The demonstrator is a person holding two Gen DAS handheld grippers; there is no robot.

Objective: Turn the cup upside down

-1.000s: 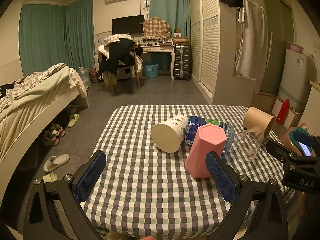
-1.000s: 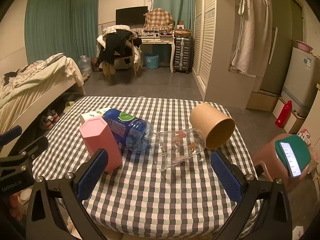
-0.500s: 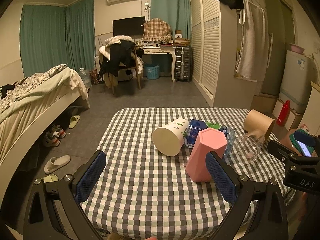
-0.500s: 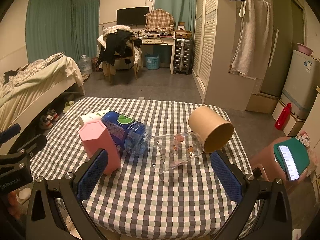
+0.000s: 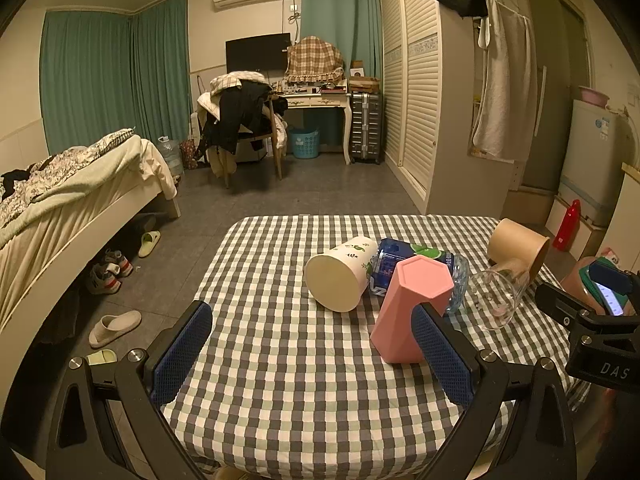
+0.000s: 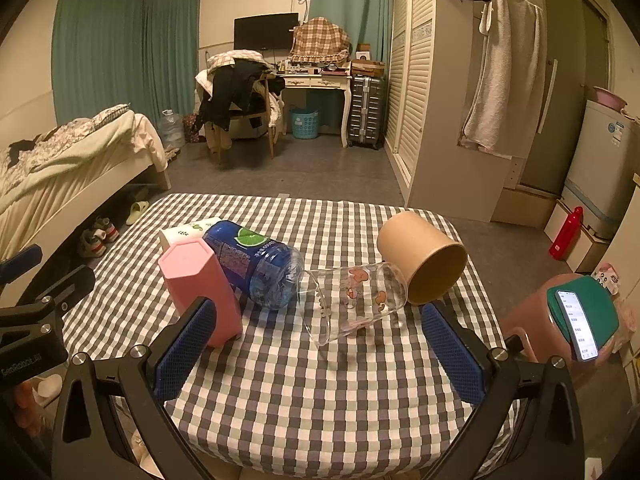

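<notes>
A pink hexagonal cup point(image 5: 414, 306) point(image 6: 200, 288) stands bottom-up on the checked table. A white leaf-print cup point(image 5: 340, 276) point(image 6: 188, 230) lies on its side behind it. A clear glass point(image 5: 498, 294) point(image 6: 354, 300) and a brown paper cup point(image 5: 518, 246) point(image 6: 424, 256) also lie on their sides. My left gripper point(image 5: 312, 352) is open and empty, low over the near table edge, its right pad beside the pink cup. My right gripper point(image 6: 320, 354) is open and empty, in front of the glass.
A blue water bottle point(image 5: 416, 266) point(image 6: 256, 262) lies between the cups. The checked tablecloth point(image 5: 304, 392) point(image 6: 332, 412) covers the table. A pink stool with a phone point(image 6: 578, 322) stands at the right. A bed point(image 5: 60, 208) is on the left.
Both grippers have pulled back and risen slightly, so the table items look a little farther away. Nothing on the table has moved.
</notes>
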